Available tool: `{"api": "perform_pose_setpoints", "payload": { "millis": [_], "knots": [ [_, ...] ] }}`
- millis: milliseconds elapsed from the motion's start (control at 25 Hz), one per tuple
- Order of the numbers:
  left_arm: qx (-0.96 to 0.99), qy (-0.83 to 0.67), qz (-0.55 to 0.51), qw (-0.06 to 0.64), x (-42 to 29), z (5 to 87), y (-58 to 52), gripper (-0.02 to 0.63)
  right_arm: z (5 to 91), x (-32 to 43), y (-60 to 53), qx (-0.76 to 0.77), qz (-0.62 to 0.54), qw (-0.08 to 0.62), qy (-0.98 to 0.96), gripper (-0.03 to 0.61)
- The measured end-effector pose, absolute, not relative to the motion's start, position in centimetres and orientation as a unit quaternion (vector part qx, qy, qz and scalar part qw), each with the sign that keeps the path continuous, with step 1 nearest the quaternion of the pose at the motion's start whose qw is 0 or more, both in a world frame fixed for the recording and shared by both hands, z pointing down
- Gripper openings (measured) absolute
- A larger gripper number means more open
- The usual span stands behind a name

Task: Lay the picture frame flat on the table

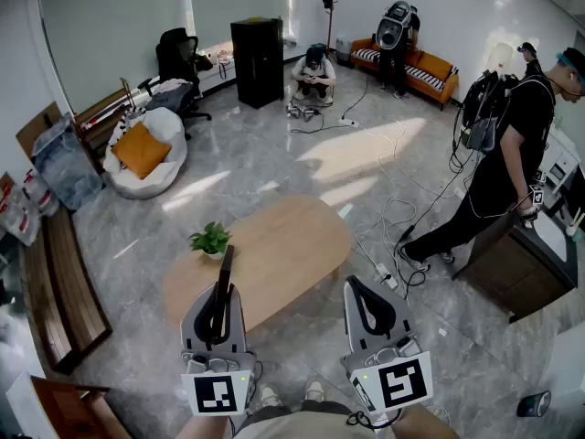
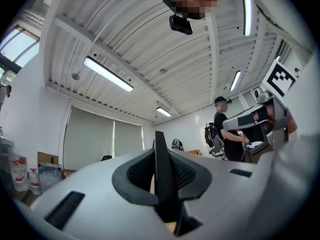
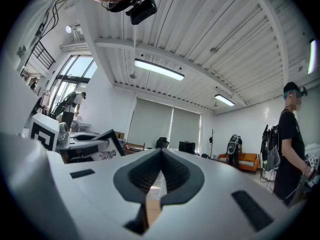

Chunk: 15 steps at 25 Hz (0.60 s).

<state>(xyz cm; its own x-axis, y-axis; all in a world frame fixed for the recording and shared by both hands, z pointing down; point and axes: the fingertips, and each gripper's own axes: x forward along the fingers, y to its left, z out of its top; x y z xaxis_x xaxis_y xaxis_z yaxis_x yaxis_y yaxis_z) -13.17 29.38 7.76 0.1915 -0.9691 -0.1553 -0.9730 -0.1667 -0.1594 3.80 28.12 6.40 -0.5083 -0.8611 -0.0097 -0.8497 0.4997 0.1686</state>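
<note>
Picture frame [image 1: 224, 277]: thin, black-bordered, with a pale face bearing a small dark drawing. We are holding it edge-on at 7 o'clock, beside the near edge of the oval wooden table [image 1: 283, 236]. Left gripper [image 1: 217, 314] is clamping it. Right gripper [image 1: 370, 307], at 5 o'clock, is showing its jaws together and empty.

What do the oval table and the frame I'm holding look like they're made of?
Table: light wood or wood veneer with a matte finish, judging by its even warm tan surface and lack of glare. Picture frame: a thin dark moulding seen edge-on, with a smooth black finish. It could be painted wood or plastic; the look doesn't settle which.
</note>
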Motion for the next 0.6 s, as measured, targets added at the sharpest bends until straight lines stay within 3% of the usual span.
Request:
{"api": "perform_pose_setpoints", "payload": {
  "millis": [600],
  "knots": [
    [-0.763, 0.639, 0.001, 0.098, -10.2, 9.4, 29.5, 0.058, 7.9, 7.1, 28.1, 0.488, -0.071, 0.046, -0.868, -0.003]
  ]
}}
